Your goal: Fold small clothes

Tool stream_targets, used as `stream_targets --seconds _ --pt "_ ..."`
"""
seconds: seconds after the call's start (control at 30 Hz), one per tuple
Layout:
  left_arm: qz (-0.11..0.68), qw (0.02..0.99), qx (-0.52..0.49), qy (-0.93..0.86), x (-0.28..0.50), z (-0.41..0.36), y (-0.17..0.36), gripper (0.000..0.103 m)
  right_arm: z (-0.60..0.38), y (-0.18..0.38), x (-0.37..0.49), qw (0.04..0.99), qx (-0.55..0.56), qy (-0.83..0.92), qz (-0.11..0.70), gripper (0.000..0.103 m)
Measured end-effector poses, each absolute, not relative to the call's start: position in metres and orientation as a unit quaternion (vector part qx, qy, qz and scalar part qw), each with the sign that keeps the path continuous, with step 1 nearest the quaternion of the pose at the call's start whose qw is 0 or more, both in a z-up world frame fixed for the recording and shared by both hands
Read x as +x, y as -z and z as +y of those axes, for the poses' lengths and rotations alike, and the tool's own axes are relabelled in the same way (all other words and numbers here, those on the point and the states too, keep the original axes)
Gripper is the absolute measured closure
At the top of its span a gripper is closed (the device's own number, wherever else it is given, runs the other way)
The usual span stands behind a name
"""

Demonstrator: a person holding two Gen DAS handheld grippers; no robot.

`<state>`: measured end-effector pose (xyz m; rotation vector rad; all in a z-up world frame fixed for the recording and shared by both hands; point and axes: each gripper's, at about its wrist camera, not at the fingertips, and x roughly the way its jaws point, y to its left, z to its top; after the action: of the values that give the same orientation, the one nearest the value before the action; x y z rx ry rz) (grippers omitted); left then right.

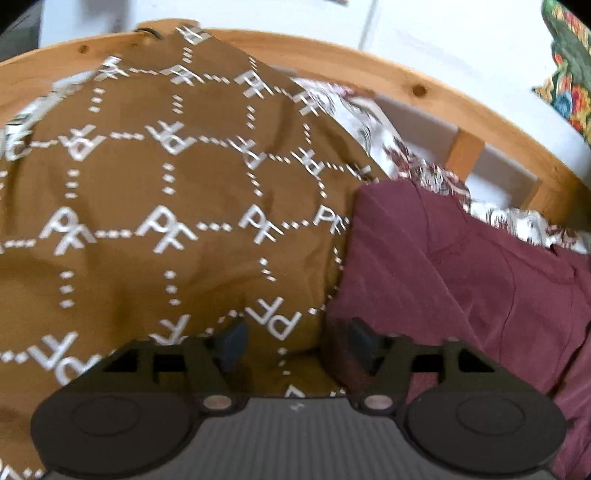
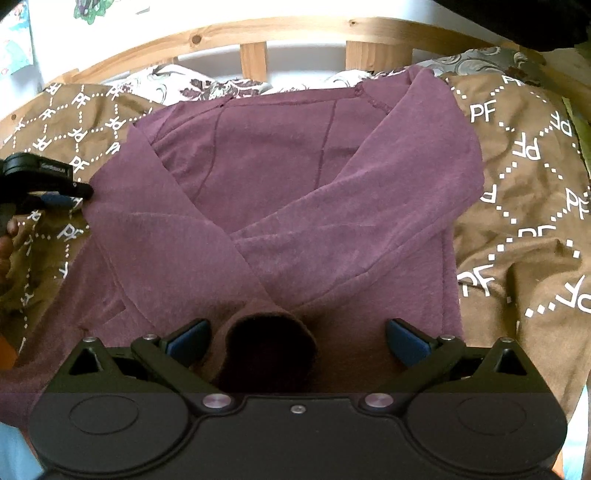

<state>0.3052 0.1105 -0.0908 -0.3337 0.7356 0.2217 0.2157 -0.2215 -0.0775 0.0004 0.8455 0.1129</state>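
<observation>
A maroon long-sleeved top [image 2: 295, 192] lies flat on a brown bedcover printed with white "PF" letters [image 2: 528, 192]. Both sleeves are folded across its chest and cross in the middle. A sleeve cuff [image 2: 271, 343] lies between the jaws of my right gripper [image 2: 297, 341], which is open and empty just above the garment's near edge. My left gripper [image 1: 295, 345] is open over the left edge of the top [image 1: 461, 280], where it meets the bedcover [image 1: 147, 206]. The left gripper also shows at the left of the right wrist view [image 2: 55, 186].
A curved pine bed rail [image 2: 258, 33] with slats runs behind the bedcover. A floral white sheet [image 2: 192, 83] shows between rail and cover. A white wall lies beyond. A colourful patterned cloth [image 1: 569, 74] hangs at the far right of the left view.
</observation>
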Motion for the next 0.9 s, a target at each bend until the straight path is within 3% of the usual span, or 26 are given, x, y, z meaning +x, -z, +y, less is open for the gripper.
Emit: stream_targets --seconds 0.03,0.1,0.2,0.4,0.53,0.7,0.9 --pt "0.355 0.914 -0.165 -0.108 0.3 0.112 0.086 0.027 -0.222 0.076 0.214 0.913 0.0 -0.056 0.404 0.001" --pt "0.35 0.915 -0.168 -0.108 0.288 0.114 0.075 0.012 -0.221 0.071 0.21 0.921 -0.003 -0.061 0.386 0.001" --pt "0.339 0.922 -0.165 -0.087 0.268 0.114 0.055 0.002 -0.218 0.058 0.199 0.937 -0.015 -0.077 0.341 0.001" --pt "0.355 0.931 -0.085 0.009 0.213 0.094 0.022 0.001 -0.208 0.028 0.167 0.957 -0.065 -0.118 0.259 0.001" --pt "0.377 0.923 -0.001 0.08 0.168 0.077 0.026 0.001 -0.209 0.006 0.153 0.944 -0.13 -0.15 0.265 0.001" --pt "0.376 0.912 0.076 0.143 0.122 0.05 0.036 0.001 -0.204 -0.004 0.137 0.889 -0.238 -0.177 0.348 0.001" --pt "0.374 0.889 0.179 0.194 0.1 0.006 0.049 0.001 -0.189 0.017 0.12 0.84 -0.262 -0.195 0.433 0.001"
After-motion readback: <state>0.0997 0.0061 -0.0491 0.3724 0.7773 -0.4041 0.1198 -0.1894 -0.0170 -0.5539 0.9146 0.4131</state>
